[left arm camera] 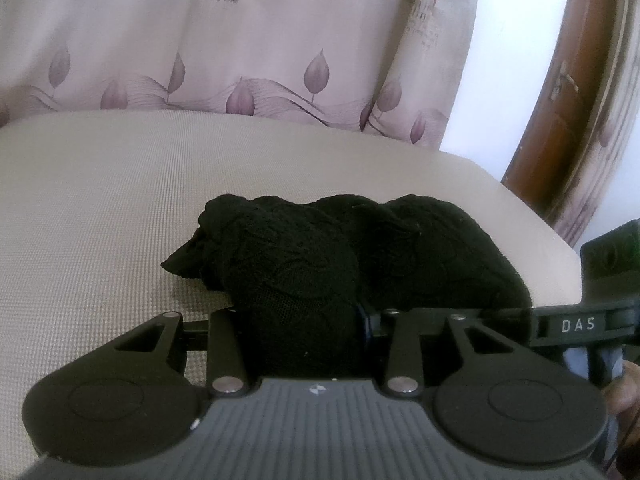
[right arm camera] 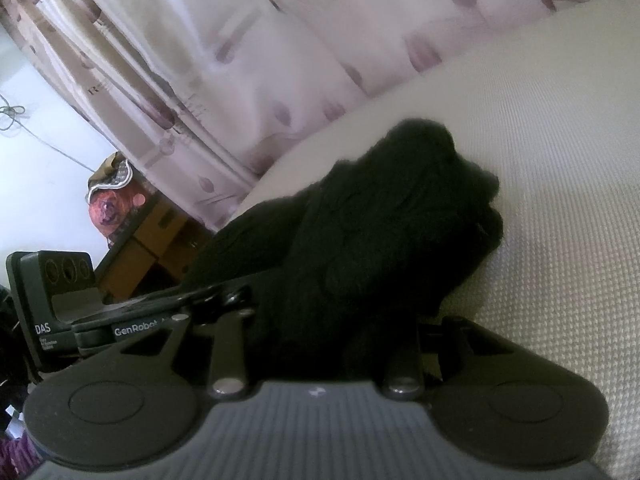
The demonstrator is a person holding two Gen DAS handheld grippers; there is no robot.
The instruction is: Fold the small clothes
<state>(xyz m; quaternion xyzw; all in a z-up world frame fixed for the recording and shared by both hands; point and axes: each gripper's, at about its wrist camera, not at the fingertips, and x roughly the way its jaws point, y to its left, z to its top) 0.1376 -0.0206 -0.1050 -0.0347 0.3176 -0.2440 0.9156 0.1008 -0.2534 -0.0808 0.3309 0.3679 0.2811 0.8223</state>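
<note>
A small black lace garment (left arm camera: 340, 256) lies bunched on a beige woven cushion (left arm camera: 100, 208). In the left wrist view the cloth fills the space between my left gripper's (left arm camera: 304, 332) fingers, which are hidden under it; the gripper looks shut on the garment's near edge. My right gripper's body (left arm camera: 576, 326) shows at the right, touching the cloth. In the right wrist view the garment (right arm camera: 380, 220) covers my right gripper (right arm camera: 332, 340), which seems shut on it; the left gripper's body (right arm camera: 60, 308) is at the left.
A pink curtain (left arm camera: 240, 40) with purple leaf prints hangs behind the cushion. A brown wooden door frame (left arm camera: 560, 120) stands at the right. The cushion's edge (right arm camera: 280, 172) drops off to the left in the right wrist view, with a cardboard box (right arm camera: 160, 224) below.
</note>
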